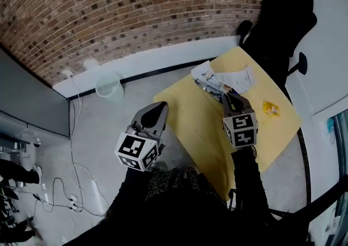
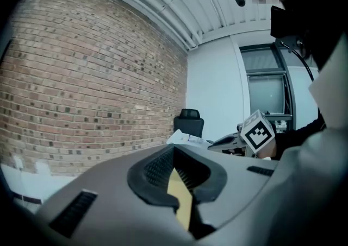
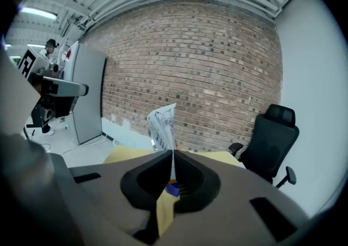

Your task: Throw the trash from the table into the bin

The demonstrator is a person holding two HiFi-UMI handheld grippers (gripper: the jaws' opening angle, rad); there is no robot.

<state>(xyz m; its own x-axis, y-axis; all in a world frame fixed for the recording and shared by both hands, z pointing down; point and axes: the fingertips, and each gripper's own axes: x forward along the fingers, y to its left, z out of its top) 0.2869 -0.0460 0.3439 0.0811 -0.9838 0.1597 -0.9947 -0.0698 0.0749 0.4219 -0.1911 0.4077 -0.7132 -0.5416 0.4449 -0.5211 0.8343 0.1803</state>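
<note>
A black office chair (image 1: 285,19) is standing at the upper right, near the brick wall (image 1: 109,11). White cables (image 1: 74,125) are trailing across the grey floor (image 1: 100,131) beside a grey cabinet (image 1: 30,98), reaching a power strip (image 1: 73,202).

trash (image 1: 217,79) on table (image 1: 201,125), bin (image 1: 110,86) at left
</note>
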